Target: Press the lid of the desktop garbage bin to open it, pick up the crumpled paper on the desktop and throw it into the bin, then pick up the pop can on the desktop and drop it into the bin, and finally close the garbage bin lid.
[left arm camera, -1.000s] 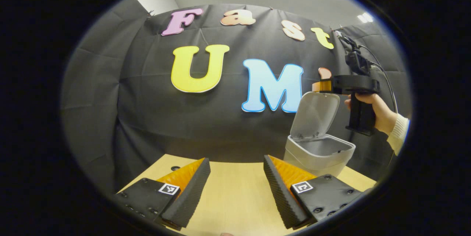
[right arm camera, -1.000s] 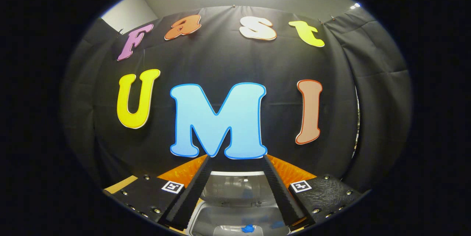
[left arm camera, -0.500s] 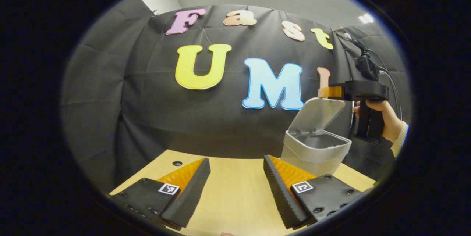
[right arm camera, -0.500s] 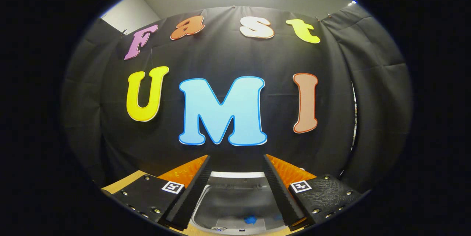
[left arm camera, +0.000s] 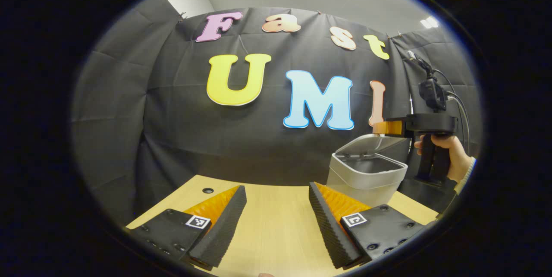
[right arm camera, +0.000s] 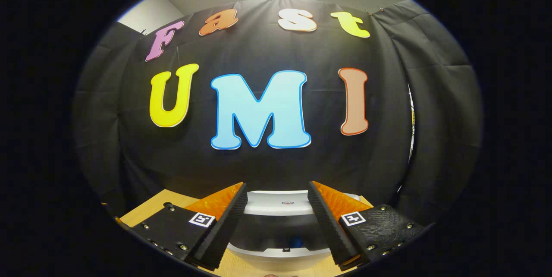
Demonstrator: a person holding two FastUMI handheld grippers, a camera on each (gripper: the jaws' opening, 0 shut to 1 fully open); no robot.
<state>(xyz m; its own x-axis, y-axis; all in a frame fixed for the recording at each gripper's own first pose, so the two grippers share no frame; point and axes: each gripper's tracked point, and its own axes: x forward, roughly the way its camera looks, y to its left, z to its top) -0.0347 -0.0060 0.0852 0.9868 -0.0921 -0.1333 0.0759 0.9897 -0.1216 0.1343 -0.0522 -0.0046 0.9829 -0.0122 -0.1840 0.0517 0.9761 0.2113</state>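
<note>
Closing the lid [left arm camera: 366, 142] looks to us like the step in hand: in the left gripper view the garbage bin [left arm camera: 365, 177] stands at the far right of the wooden desk [left arm camera: 276, 225], its lid tipped low over the mouth but not yet seated, a gap showing on the side that faces us. We hold the right gripper [left arm camera: 388, 127] over that lid, a hand [left arm camera: 446, 158] on its grip, the fingers pointing level toward the booth wall; from this side we cannot tell whether they touch the lid. In the right gripper view the right gripper [right arm camera: 276, 221] has its fingers spread wide with nothing between them, and the pale lid [right arm camera: 282, 203] lies just below and ahead of them, the bin's rim [right arm camera: 280, 253] beneath and something small and blue [right arm camera: 296, 241] in the dark gap. We judge the paper and can are already inside, though we cannot make them out. Our left gripper [left arm camera: 276, 225] is also wide open and empty, low over bare desk, well apart from the bin, which lies ahead to its right. So the right gripper is the nearer one, and the lid sits under its fingers: the coming push should go straight down.
</note>
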